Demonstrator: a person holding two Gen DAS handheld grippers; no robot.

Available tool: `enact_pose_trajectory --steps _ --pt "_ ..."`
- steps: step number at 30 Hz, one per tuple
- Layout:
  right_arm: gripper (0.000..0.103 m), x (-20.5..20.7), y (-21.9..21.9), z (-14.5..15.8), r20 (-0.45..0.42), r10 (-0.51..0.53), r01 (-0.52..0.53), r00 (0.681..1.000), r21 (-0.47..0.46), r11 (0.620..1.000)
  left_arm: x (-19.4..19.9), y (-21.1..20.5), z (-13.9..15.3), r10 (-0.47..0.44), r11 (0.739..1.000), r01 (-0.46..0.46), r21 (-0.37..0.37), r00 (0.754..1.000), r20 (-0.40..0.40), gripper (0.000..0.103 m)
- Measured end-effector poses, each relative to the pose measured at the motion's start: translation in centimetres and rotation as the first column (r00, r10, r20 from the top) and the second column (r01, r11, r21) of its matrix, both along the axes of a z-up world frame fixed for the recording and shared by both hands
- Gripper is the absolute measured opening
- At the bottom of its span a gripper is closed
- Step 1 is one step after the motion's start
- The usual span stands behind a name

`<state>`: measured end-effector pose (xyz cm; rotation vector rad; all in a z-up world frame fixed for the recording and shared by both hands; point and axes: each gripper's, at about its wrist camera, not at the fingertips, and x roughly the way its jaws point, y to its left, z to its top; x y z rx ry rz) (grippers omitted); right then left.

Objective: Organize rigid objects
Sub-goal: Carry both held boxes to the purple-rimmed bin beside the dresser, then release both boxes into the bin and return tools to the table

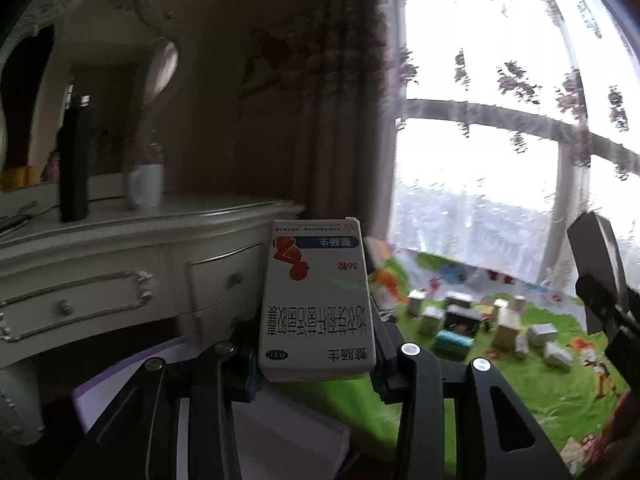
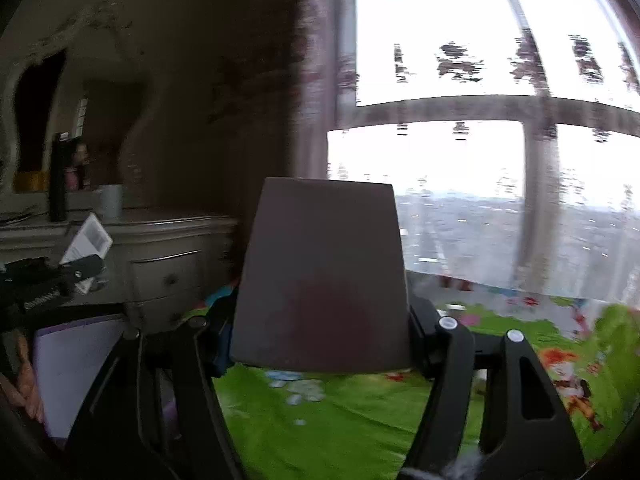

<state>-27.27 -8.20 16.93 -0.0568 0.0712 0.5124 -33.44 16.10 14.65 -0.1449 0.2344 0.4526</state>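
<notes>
both hand-held grippers (image 1: 316, 364) (image 2: 320, 344) clamp boxes (image 1: 316, 300) (image 2: 322, 276).

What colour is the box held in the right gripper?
Dark brownish-grey, plain; the box shows best in the right wrist view.

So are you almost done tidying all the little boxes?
Not yet. Nothing looks put away so far. The left gripper holds a white medicine box and the right gripper holds a dark box. A bunch of small boxes waits scattered on the green mat.
</notes>
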Motion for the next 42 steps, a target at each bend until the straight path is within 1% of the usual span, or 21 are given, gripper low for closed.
enact_pose_trajectory --steps 4,9,10,14,18,20,21,22,23,24,25,28,29,31,32,33,34,36,38,40,42 --pt "0.069 -0.7 3.6 -0.2 0.005 0.143 -0.142 0.990 -0.057 0.988 -1.6 1.9 -1.3 0.064 0.998 -0.065 -0.022 0.997 -0.048 0.042" --pt "0.069 -1.9 8.7 -0.9 -0.020 0.318 -0.318 0.948 -0.135 0.939 -3.0 4.2 -2.9 0.137 0.988 -0.145 -0.058 0.984 -0.111 0.042" --pt "0.069 -1.5 9.4 -1.0 -0.029 0.338 -0.339 0.941 -0.142 0.930 -3.2 4.6 -3.3 0.148 0.986 -0.156 -0.064 0.981 -0.123 0.042" --pt "0.069 -2.0 12.9 -2.7 -0.098 0.422 -0.433 0.901 -0.182 0.883 -3.8 5.9 -4.9 0.189 0.976 -0.204 -0.074 0.967 -0.172 0.042" --pt "0.069 -1.6 16.8 -4.5 -0.171 0.484 -0.512 0.858 -0.242 0.824 -4.4 7.7 -6.7 0.232 0.960 -0.260 -0.104 0.946 -0.226 0.042" --pt "0.069 -1.5 18.9 -5.9 -0.218 0.509 -0.553 0.832 -0.277 0.786 -4.8 8.7 -7.7 0.251 0.948 -0.291 -0.130 0.932 -0.260 0.043" --pt "0.070 -1.4 20.4 -6.9 -0.262 0.517 -0.579 0.815 -0.310 0.755 -4.9 9.2 -8.1 0.254 0.942 -0.302 -0.146 0.927 -0.277 0.048" --pt "0.072 -1.7 21.2 -7.7 -0.288 0.512 -0.586 0.809 -0.329 0.741 -5.0 9.7 -8.5 0.259 0.936 -0.314 -0.161 0.921 -0.292 0.061" --pt "0.080 -1.7 22.1 -8.6 -0.316 0.498 -0.587 0.808 -0.351 0.729 -5.1 10.1 -8.9 0.265 0.929 -0.327 -0.175 0.915 -0.304 0.070" --pt "0.084 -1.7 22.8 -9.5 -0.340 0.485 -0.589 0.806 -0.368 0.720 -5.3 10.4 -9.3 0.272 0.923 -0.338 -0.184 0.911 -0.309 0.083" --pt "0.085 -1.8 23.2 -10.2 -0.359 0.480 -0.595 0.801 -0.377 0.710 -5.4 10.7 -9.5 0.276 0.920 -0.343 -0.191 0.911 -0.307 0.086" --pt "0.085 -1.6 24.8 -11.7 -0.422 0.447 -0.607 0.789 -0.422 0.673 -5.8 11.0 -10.0 0.284 0.916 -0.352 -0.194 0.908 -0.308 0.086" --pt "0.085 -1.4 25.6 -12.2 -0.460 0.434 -0.623 0.775 -0.439 0.647 -5.7 11.2 -10.2 0.280 0.916 -0.351 -0.197 0.908 -0.312 0.086" --pt "0.086 -1.0 26.8 -13.2 -0.521 0.398 -0.642 0.755 -0.463 0.611 -5.4 11.4 -10.7 0.274 0.915 -0.349 -0.201 0.905 -0.324 0.086" --pt "0.086 -0.9 27.7 -14.0 -0.555 0.363 -0.647 0.748 -0.490 0.585 -5.2 11.5 -10.8 0.270 0.915 -0.348 -0.202 0.904 -0.332 0.086" --pt "0.086 -0.7 28.7 -15.2 -0.597 0.315 -0.657 0.738 -0.528 0.538 -5.0 11.5 -11.2 0.263 0.916 -0.345 -0.206 0.902 -0.341 0.086" --pt "0.086 -0.5 29.2 -15.9 -0.616 0.279 -0.657 0.737 -0.555 0.511 -4.7 11.7 -11.5 0.254 0.916 -0.341 -0.212 0.901 -0.353 0.086" --pt "0.086 0.2 29.6 -18.1 -0.657 0.163 -0.649 0.736 -0.616 0.446 -4.1 11.7 -12.2 0.235 0.916 -0.335 -0.222 0.895 -0.379 0.086" --pt "0.086 0.8 28.9 -19.2 -0.680 0.099 -0.646 0.726 -0.625 0.438 -3.6 11.6 -12.9 0.207 0.919 -0.317 -0.233 0.893 -0.400 0.086" --pt "0.086 0.6 27.9 -19.2 -0.691 0.104 -0.660 0.716 -0.620 0.424 -3.1 11.3 -13.4 0.187 0.922 -0.306 -0.237 0.889 -0.418 0.086" --pt "0.087 0.4 27.1 -19.4 -0.697 0.077 -0.659 0.713 -0.629 0.412 -2.8 11.1 -13.7 0.170 0.924 -0.295 -0.244 0.887 -0.429 0.086"
